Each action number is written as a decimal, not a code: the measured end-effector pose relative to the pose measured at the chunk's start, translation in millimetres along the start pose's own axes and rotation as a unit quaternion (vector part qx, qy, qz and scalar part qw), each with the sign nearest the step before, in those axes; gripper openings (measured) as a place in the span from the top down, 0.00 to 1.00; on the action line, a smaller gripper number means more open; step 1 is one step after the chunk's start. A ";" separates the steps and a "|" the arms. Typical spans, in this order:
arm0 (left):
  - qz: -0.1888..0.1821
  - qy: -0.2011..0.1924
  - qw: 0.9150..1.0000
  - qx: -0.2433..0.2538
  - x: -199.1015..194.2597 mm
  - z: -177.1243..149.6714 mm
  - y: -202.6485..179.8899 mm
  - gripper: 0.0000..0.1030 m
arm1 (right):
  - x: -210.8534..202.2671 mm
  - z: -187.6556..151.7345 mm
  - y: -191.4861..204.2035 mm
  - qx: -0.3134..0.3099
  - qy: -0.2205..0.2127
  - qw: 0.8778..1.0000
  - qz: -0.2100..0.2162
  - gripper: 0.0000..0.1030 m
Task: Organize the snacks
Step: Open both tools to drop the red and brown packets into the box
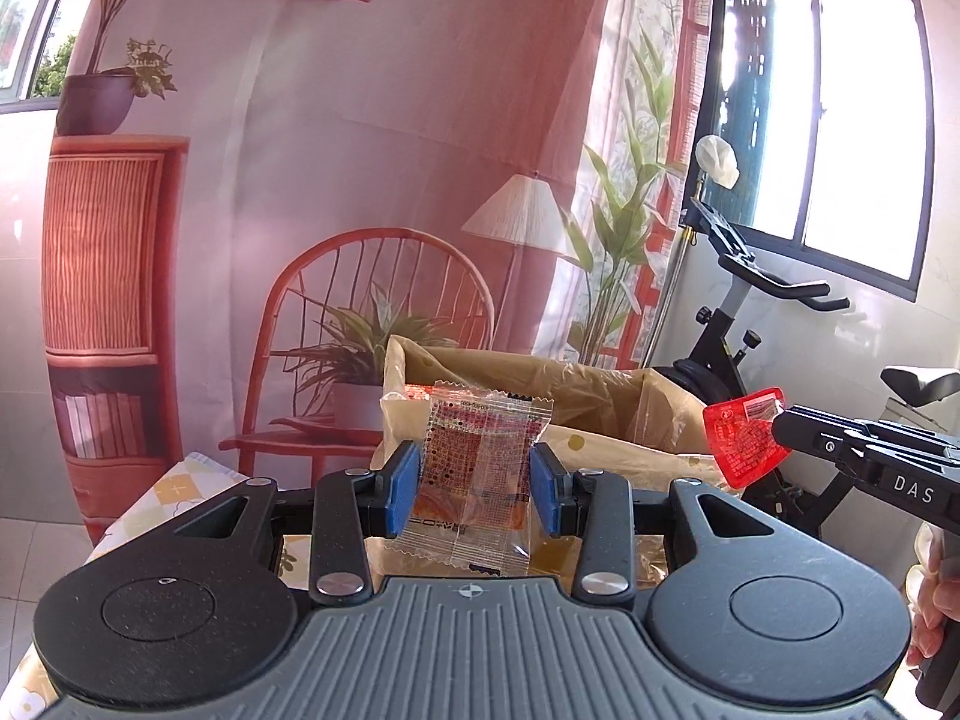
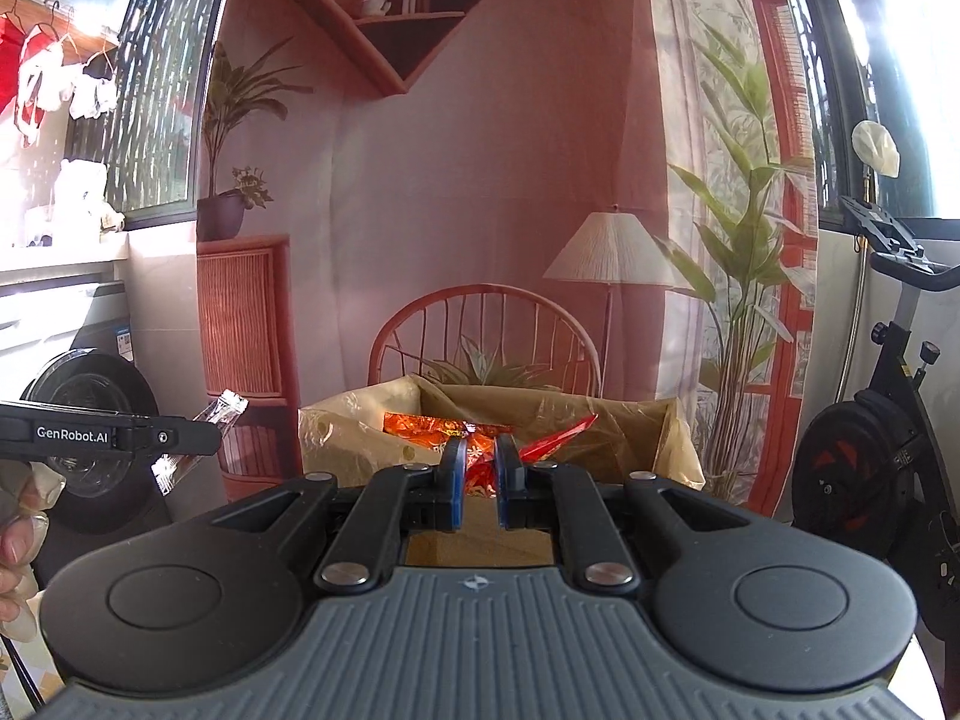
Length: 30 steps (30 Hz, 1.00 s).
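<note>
- The left gripper (image 1: pixel 474 489) is pinching a clear snack packet (image 1: pixel 477 474) by its two side edges, blue pads pressed against the wrapper; the packet hangs upright, in the air, just in front of the box.
- The right gripper (image 2: pixel 480 471) has its fingers drawn close together on a red snack packet (image 1: pixel 747 441), gripped near one edge so most of it sticks out past the tips.
- Both packets are held up near the open cardboard box (image 1: pixel 600 396), the clear one before its near-left corner, the red one off to its right side.
- To do this step well, I'd say each packet should be carried over the box mouth before the grip is let go, one hand at a time so the two tools don't bump.
- The clear wrapper looks slippery and limp; it should be lowered past the rim, as it could catch on the plastic lining.
- The box is lined with crinkly clear plastic (image 2: pixel 354 420) that folds over its rim.
- Inside, from the right wrist view, orange-red snack packets (image 2: pixel 426 423) already lie near the front; how many I can't tell, and the rest of the floor is hidden.
- The box sits on a table with a patterned cloth (image 1: pixel 180 486).
</note>
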<state>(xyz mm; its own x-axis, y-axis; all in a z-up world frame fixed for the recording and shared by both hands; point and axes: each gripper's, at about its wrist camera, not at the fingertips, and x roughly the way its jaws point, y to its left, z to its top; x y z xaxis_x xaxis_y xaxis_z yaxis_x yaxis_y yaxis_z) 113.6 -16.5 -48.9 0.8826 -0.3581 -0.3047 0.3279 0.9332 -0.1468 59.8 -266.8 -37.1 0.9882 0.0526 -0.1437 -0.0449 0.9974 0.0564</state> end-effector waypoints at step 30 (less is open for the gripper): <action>-0.048 0.071 0.996 -0.015 112.8 31.7 18.9 0.47 | 81.7 -9.4 -55.7 0.082 0.045 0.996 -0.011 0.76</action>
<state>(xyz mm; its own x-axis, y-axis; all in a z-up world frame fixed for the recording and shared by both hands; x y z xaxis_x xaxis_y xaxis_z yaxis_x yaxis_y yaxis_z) 230.0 -38.3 -56.3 0.7909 -0.4476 -0.4172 0.3960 0.8942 -0.2087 141.7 -317.6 -61.3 0.9713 0.0429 -0.2340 0.0079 0.9773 0.2119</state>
